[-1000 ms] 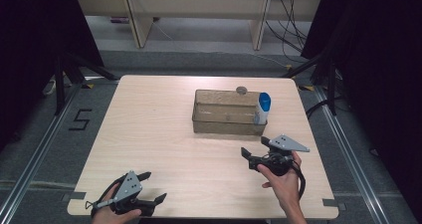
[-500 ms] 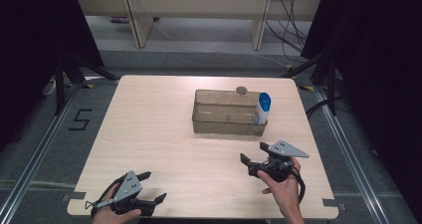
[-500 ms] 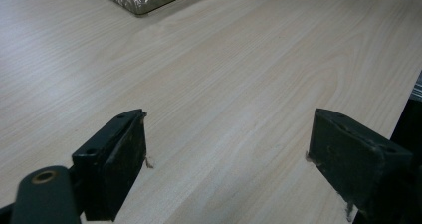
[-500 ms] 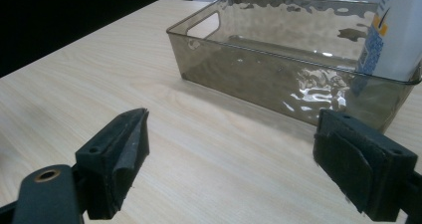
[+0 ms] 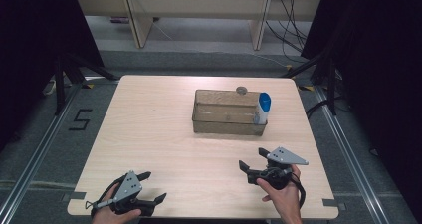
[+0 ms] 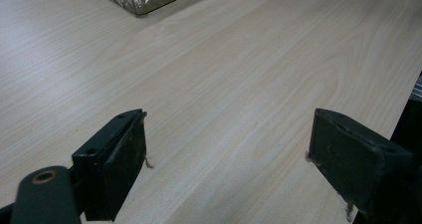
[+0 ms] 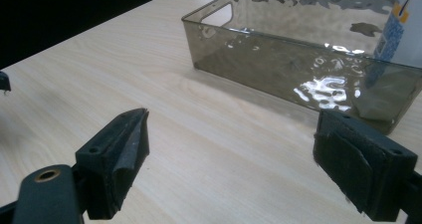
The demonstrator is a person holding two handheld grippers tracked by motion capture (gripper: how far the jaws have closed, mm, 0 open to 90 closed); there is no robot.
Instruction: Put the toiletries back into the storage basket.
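With right gripper (image 5: pixel 255 160) jaws spread wide and empty like left gripper (image 5: pixel 152 187), best approached squarely toward white blue-capped bottle (image 5: pixel 262 108) standing upright in right end of smoky clear plastic bin (image 5: pixel 226 126), clearing its wall.

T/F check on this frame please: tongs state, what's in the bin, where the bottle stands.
1. Both tongs are open and hold nothing. True: left tongs and right tongs have jaws spread over bare table.
2. The white bottle lies flat outside the bin. False: it stands upright inside the clear bin, at its right end.
3. The right tongs are gripping the bin's rim. False: they are apart from it, nearer the person.
4. A small round object sits on the table behind the bin. True.
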